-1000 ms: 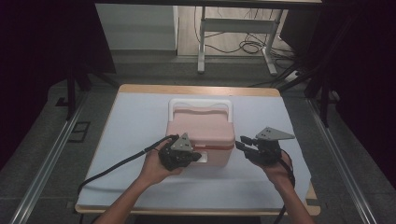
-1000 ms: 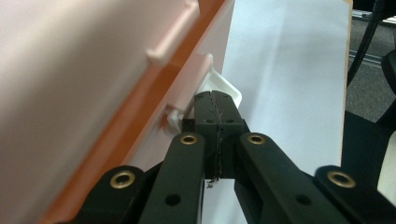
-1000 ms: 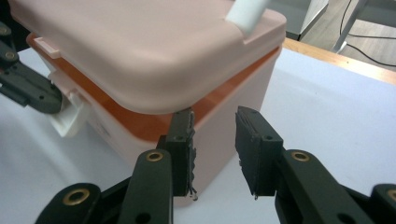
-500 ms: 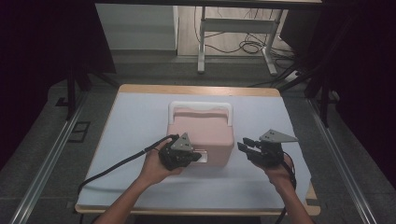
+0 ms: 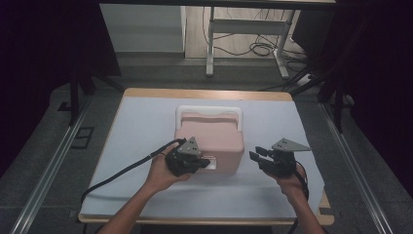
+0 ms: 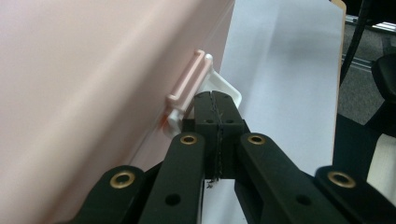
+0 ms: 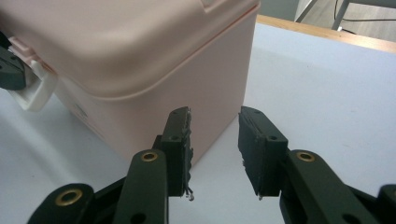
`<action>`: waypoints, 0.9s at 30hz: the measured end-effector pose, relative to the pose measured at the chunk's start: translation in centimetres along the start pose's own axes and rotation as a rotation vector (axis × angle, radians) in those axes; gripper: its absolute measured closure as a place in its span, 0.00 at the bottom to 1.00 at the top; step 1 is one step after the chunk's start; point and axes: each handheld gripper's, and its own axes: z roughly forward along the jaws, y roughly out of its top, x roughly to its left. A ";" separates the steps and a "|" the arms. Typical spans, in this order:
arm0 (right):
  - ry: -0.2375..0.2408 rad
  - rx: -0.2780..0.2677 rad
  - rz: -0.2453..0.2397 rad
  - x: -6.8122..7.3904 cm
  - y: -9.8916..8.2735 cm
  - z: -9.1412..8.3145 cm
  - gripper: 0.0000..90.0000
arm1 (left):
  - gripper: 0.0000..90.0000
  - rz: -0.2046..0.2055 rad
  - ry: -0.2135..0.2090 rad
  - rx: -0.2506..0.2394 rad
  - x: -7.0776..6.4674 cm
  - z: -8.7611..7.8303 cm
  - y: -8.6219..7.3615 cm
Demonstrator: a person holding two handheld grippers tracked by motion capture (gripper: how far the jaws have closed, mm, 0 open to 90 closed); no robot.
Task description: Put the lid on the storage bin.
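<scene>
A pink lidded box (image 5: 209,134) with a white handle (image 5: 208,110) folded toward the back stands in the middle of the table. Its white front latch (image 6: 229,88) sticks out from the near wall below a pink clasp (image 6: 187,84). My left gripper (image 5: 202,163) is shut, and its tips (image 6: 217,100) rest against that latch; I cannot tell whether any of the flap is between the jaws. My right gripper (image 5: 255,155) hovers open just right of the box's near right corner (image 7: 219,107), holding nothing. The latch (image 7: 32,95) also shows at the left of the right gripper view.
A white sheet (image 5: 146,122) covers the wooden table, with bare room on all sides of the box. The left gripper's cable (image 5: 122,173) trails over the near left of the table. Beyond the far edge stand a metal desk frame (image 5: 243,29) and floor cables.
The right gripper has drifted slightly toward the near edge. The left gripper and the box have stayed put.
</scene>
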 end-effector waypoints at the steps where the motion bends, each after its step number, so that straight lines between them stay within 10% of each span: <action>1: 0.002 0.002 0.001 0.0 -0.1 0.0 0.71 | 1.00 0.001 0.003 -0.004 0.0 -0.1 0.0; 15: 0.008 -0.004 0.022 -0.6 -1.4 0.2 0.71 | 0.93 -0.003 0.036 -0.075 0.1 -2.9 -0.5; 27: 0.015 -0.015 0.037 -1.0 -2.0 0.2 0.70 | 0.82 -0.042 0.112 -0.099 0.2 -5.6 -4.0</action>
